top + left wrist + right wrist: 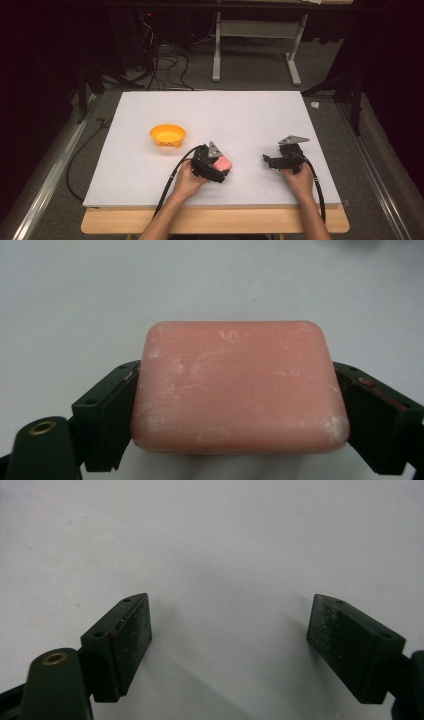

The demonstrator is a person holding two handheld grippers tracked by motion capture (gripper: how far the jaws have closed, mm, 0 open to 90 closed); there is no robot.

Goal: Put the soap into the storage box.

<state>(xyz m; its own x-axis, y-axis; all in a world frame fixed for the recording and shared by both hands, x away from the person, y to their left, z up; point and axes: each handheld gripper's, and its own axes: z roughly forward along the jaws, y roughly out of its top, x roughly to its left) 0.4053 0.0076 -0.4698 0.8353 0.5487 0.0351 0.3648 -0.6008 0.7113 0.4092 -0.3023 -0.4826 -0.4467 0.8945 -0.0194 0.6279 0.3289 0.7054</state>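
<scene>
A: Where's the pink rounded bar of soap [239, 387]?

B: Clamped crosswise in the left gripper [216, 166], jaws pressing its short ends, on the white counter [240, 115], right of and nearer than the shallow orange plastic bowl [168, 135].

A: And the other?

B: The right gripper [227, 645] is spread wide with nothing in it, farther right of the bowl. The left hand is nearer.

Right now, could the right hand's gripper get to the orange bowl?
Probably yes: the right gripper has open, empty jaws, but the left gripper gripping the pink soap sits between it and the orange bowl.
</scene>
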